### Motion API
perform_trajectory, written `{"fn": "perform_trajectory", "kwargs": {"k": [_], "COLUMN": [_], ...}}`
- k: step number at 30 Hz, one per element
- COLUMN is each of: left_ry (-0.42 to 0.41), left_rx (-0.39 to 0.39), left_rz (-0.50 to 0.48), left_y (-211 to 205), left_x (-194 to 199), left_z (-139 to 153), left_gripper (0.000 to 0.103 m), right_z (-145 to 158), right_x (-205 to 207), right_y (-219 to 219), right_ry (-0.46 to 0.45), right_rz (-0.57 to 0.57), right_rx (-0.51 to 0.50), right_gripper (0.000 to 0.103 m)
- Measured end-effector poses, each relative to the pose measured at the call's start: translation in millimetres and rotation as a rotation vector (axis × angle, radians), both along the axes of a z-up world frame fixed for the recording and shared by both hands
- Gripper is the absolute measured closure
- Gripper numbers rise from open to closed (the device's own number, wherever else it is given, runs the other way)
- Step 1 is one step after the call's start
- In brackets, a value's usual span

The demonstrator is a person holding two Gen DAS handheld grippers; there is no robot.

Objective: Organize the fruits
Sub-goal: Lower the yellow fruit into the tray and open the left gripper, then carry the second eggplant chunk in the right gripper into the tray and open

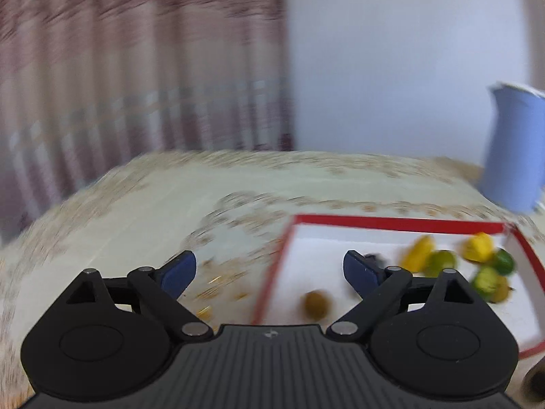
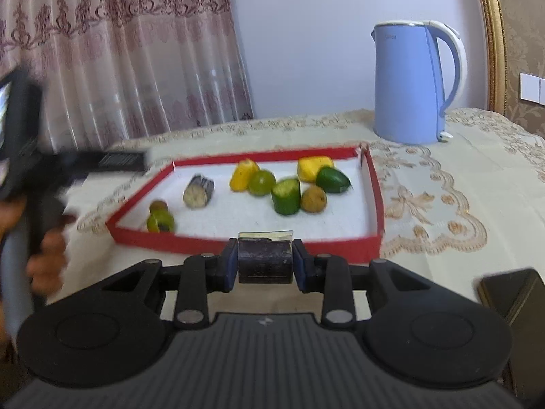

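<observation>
The right tool (image 2: pixel 265 261) is clamped on a dark, squat block-shaped piece (image 2: pixel 265 259) with a pale top face, holding it just short of the near wall of the shallow red-rimmed, white-lined tray (image 2: pixel 374 184); I judge it is being carried there to join the fruits already gathered inside. Those lie loose on the tray floor: two yellow wedge-like pieces (image 2: pixel 242 174), a green cut cylinder (image 2: pixel 286 197), a dark green oval fruit (image 2: pixel 333 179), a round brown fruit (image 2: pixel 314 199) and a dark-skinned chunk with a pale cut end (image 2: pixel 199 191). The tray sits on the cream lace-patterned surface (image 2: pixel 442 204), with a pale blue electric kettle (image 2: pixel 408 85) behind it. The left tool (image 1: pixel 269 271) has its blue-padded fingers (image 1: pixel 178 270) spread wide apart and empty, over the tray's left edge. Its view is blurred but alone shows the bare cloth left of the tray; the right view alone shows the held piece and, at its left border, the person's hand (image 2: pixel 44 255) gripping the other tool's handle.
</observation>
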State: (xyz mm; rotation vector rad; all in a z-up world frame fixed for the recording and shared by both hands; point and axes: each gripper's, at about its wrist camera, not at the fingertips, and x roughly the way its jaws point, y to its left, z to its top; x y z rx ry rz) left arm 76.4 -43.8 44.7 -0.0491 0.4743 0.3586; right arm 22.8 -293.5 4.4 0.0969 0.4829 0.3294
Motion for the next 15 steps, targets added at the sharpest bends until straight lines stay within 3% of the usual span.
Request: {"fn": "perform_trajectory", "kwargs": {"k": [3, 6, 10, 15], "left_ry": [-0.032, -0.024, -0.03, -0.042], "left_rx": [-0.02, 0.046, -0.015, 0.027], "left_rz": [0.071, 0.115, 0.082, 0.063], "left_y": [13.3, 14.4, 21.6, 14.8], "left_x": [-5.6, 2.1, -3.1, -7.0], "left_z": [-12.0, -20.7, -21.8, -22.8], "left_gripper": [0.009, 0.009, 0.009, 0.009], "right_z": [5.4, 10.9, 21.6, 25.1], "right_x": [13.6, 29.0, 61.6, 112.1], "right_y": [3.7, 10.3, 21.0, 36.5], "right_ry": [-0.02, -0.033, -0.054, -0.041], "right_rz": [-0.004, 0.009, 0.022, 0.003], "right_rx": [-0.005, -0.014, -0.018, -0.056], "right_gripper": [0.072, 0.072, 0.072, 0.072]}}
